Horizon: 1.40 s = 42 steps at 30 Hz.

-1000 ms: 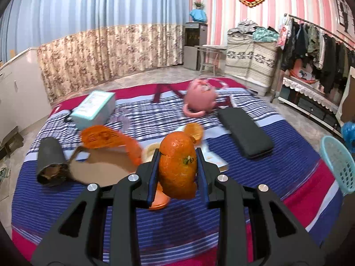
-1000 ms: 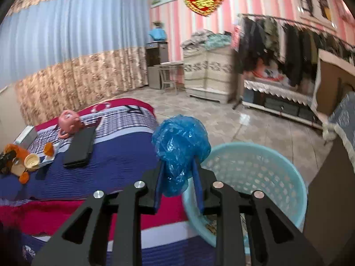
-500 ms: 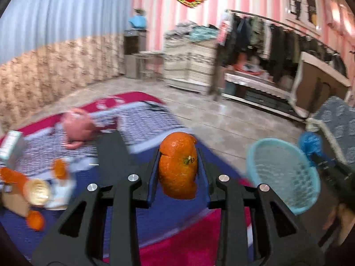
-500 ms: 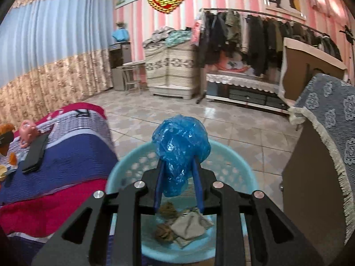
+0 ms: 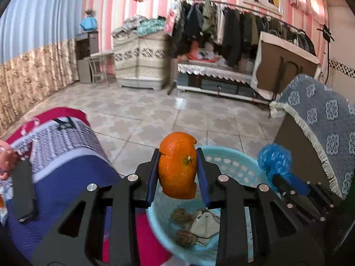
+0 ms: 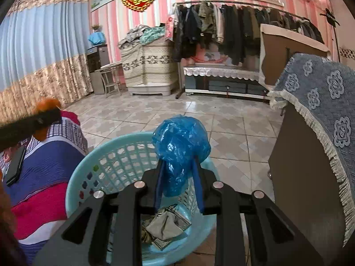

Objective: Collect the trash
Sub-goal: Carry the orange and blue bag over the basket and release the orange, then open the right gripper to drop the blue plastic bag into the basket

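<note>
Holding an orange peel clamped between its blue pads, the left hand-held gripper hangs over the near rim of the basket; the peel's lower edge is torn and its inside faces away, unseen. The right hand-held gripper is clenched on a crumpled blue bag, above the basket's middle.

Hidden or unclear:
- Basket contents: a grey wad, brownish lumps and flat paper scraps; kinds cannot be told, and gripper bodies cover much of the bottom.
- In the left view the right hand-held gripper shows only from the side, at the right edge, the bag bulging beyond its tips.
- In the right view the left hand-held gripper is a blurred dark bar at the left edge, a smear of peel on top.
- Bed: only a corner shows; a pink toy is cut by the frame, and a black pad lies beside it.
- A dark cabinet under a blue cloth fills the right side, its lower part cut off.

Against the earlier frames:
- The left view then looked across the bed and its scattered rubbish; now it faces floor, clothes rack and basket.
- The bag was beside the basket rim; now it is over the opening.
- Both grips are unchanged.
</note>
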{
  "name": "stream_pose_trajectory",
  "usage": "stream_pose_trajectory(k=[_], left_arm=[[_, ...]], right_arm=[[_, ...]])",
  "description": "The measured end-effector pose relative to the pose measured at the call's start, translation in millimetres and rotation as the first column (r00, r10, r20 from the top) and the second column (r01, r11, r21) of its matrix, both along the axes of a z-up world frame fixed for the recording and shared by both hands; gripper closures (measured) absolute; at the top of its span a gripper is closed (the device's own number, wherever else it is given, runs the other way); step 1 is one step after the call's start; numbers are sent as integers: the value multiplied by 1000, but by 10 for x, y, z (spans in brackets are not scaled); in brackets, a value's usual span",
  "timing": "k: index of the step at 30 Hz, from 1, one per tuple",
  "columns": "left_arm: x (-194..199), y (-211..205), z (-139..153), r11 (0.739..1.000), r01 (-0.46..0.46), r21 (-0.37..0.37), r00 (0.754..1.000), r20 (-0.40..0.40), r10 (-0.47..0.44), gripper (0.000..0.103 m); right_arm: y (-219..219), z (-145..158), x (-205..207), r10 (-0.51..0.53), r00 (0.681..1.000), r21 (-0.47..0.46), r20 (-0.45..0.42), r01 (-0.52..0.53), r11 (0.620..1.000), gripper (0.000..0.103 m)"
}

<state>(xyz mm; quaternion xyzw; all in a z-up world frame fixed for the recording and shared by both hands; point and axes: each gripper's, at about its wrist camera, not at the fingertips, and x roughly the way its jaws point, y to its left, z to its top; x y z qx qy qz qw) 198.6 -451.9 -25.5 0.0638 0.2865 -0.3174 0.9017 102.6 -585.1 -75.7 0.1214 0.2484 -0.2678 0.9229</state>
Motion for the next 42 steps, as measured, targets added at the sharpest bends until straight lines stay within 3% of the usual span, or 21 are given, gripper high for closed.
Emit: stream_pose_trajectory(k=[3, 5, 8, 15, 17, 19, 20, 30, 42], left_arm=[[49, -96, -306, 999, 23, 26, 999, -37, -22, 73], [88, -219, -526, 994, 41, 101, 997, -63, -35, 73], [81, -326, -593, 988, 66, 143, 997, -38, -62, 73], [114, -339, -562, 985, 53, 165, 999, -7, -53, 68], [124, -342, -511, 986, 35, 165, 999, 15, -38, 54], [126, -278, -448, 987, 11, 159, 999, 37, -17, 29], [126, -245, -426, 987, -1, 158, 999, 47, -7, 26], [175, 157, -281, 981, -98, 169, 990, 120, 79, 14], [401, 375, -251, 983, -151, 108, 988, 43, 147, 14]], right_arm=[[-48, -39, -4, -12, 1000, 17, -3, 12, 1000, 79], [-63, -76, 21, -9, 1000, 19, -15, 10, 1000, 79], [-88, -95, 34, -11, 1000, 32, -13, 11, 999, 79], [-100, -155, 76, -5, 1000, 67, -13, 6, 998, 79], [-94, -153, 71, -3, 1000, 69, -10, 4, 998, 79], [-117, -156, 69, -1, 1000, 75, -8, 2, 997, 79], [-112, -163, 75, -1, 1000, 76, -11, 1, 997, 79], [-28, -179, 154, 19, 999, 59, -31, -17, 998, 78], [107, -233, 364, 75, 996, 55, -37, -73, 996, 77]])
